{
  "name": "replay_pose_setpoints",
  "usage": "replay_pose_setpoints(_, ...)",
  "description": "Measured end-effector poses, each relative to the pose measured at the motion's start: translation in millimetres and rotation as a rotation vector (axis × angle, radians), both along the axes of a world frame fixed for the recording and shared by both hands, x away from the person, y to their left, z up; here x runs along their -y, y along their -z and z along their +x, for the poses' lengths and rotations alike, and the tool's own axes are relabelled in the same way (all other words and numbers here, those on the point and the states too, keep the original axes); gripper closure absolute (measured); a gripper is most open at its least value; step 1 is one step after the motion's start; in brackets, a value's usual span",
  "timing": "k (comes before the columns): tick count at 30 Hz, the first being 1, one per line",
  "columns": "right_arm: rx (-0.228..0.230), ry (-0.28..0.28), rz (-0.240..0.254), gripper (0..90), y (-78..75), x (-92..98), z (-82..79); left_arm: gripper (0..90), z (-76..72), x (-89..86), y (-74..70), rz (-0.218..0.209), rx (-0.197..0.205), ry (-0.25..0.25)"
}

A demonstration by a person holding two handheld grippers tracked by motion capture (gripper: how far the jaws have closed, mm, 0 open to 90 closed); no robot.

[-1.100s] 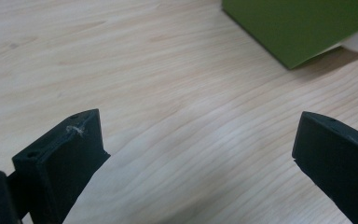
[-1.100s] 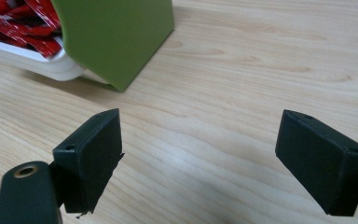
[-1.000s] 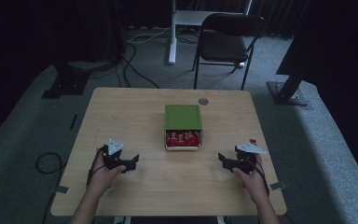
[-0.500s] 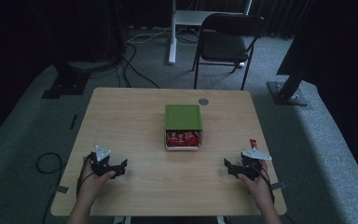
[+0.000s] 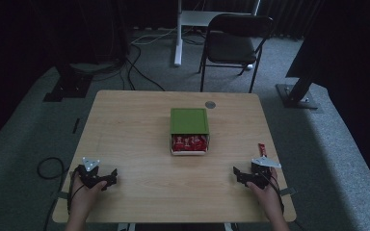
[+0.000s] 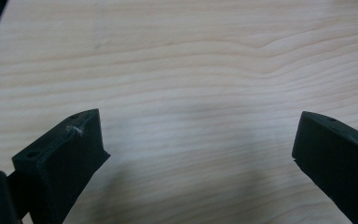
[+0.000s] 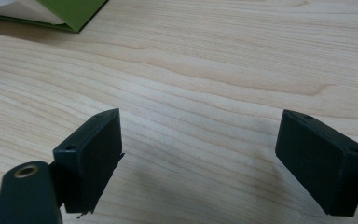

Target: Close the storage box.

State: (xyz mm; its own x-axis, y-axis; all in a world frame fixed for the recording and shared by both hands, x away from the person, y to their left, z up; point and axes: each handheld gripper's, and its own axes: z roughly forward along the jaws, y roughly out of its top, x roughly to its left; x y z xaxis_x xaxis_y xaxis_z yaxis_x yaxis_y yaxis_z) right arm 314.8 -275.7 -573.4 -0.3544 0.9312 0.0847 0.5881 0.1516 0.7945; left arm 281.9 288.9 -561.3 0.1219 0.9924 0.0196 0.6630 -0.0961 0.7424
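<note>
A green box [image 5: 189,121] sits mid-table, its white drawer pulled out toward me and holding several red packets [image 5: 188,142]. A corner of that green box [image 7: 70,14] shows at the top left of the right gripper view. My left gripper [image 5: 110,179] rests on the near left of the table, jaws wide apart over bare wood [image 6: 196,135]. Near the right edge my right gripper [image 5: 237,175] stands open too, nothing between its jaws [image 7: 198,140]. A red packet [image 5: 262,149] lies just beyond the right gripper.
The wooden table [image 5: 135,125] has a round grey cable cap [image 5: 210,104] at its far edge. Behind the table stand a black folding chair [image 5: 236,45] and a white desk leg [image 5: 178,33]. Black cables [image 5: 46,168] lie on the grey carpet at left.
Both hands have drawn their grippers back toward the near edge and outward, away from the green box. The box has not moved.
</note>
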Motion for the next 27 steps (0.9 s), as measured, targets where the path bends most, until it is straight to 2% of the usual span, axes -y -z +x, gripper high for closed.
replay_pose_setpoints(8, -0.058, 0.027, -0.041, 14.0, 2.0, -3.3, 0.6, 2.9, -6.1, -10.0, 3.7, 0.020, -0.029, -0.068)
replay_pose_setpoints(13, -0.055, 0.031, -0.103, 13.4, 2.5, -9.0, 0.4, 2.9, -7.1, -12.6, 7.1, 0.026, -0.042, -0.097)
replay_pose_setpoints(16, -0.056, 0.031, -0.103, 13.2, 2.5, -9.1, 0.5, 2.9, -7.6, -14.0, 7.0, 0.034, -0.039, -0.111)
replay_pose_setpoints(19, -0.056, 0.031, -0.104, 13.2, 2.5, -9.2, 0.4, 2.9, -7.5, -15.5, 7.5, -0.004, -0.054, -0.136)
replay_pose_setpoints(27, -0.057, 0.031, -0.102, 12.9, 2.6, -9.1, 0.4, 2.8, -6.8, -14.1, 7.8, -0.006, -0.051, -0.169)
